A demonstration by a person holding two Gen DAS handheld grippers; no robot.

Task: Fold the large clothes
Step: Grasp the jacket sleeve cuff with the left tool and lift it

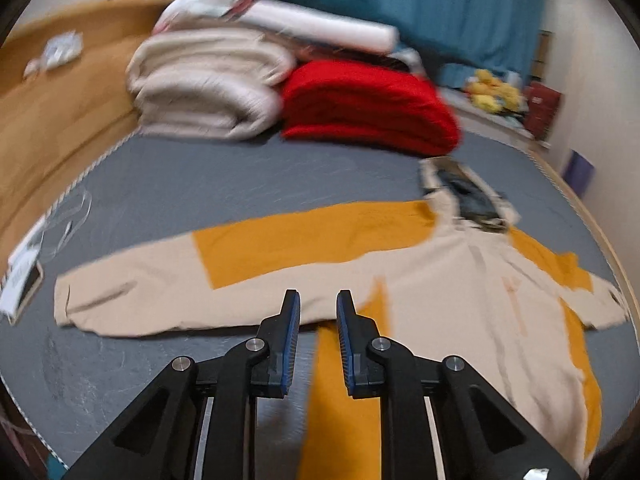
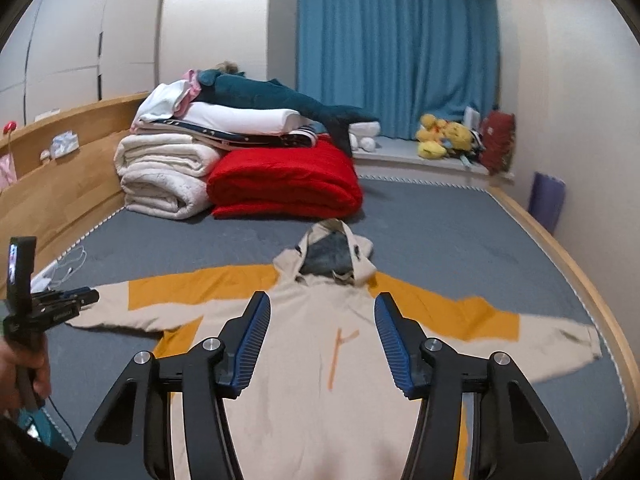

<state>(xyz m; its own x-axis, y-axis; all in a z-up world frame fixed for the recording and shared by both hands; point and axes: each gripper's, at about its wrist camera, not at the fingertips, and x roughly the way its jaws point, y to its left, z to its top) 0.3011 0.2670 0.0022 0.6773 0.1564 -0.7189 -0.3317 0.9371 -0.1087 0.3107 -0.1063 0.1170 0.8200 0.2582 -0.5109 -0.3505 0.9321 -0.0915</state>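
A beige and mustard hoodie [image 2: 320,360] lies flat, front up, on the grey mattress [image 2: 460,232], sleeves spread and hood pointing away. In the left wrist view the hoodie [image 1: 460,292] lies ahead and to the right, its left sleeve [image 1: 160,292] stretched leftward. My left gripper [image 1: 318,300] hovers over the armpit area, jaws a small gap apart and empty; it also shows in the right wrist view [image 2: 86,295] by the left cuff. My right gripper [image 2: 322,300] is wide open and empty above the chest.
Folded cream blankets [image 2: 164,176], a red blanket [image 2: 284,184] and a pile with a plush shark [image 2: 280,96] sit at the bed's head. A wooden bed frame [image 2: 60,184] runs on the left. A cable and charger [image 1: 60,216] lie at the left edge. Plush toys [image 2: 440,136] sit by the blue curtain.
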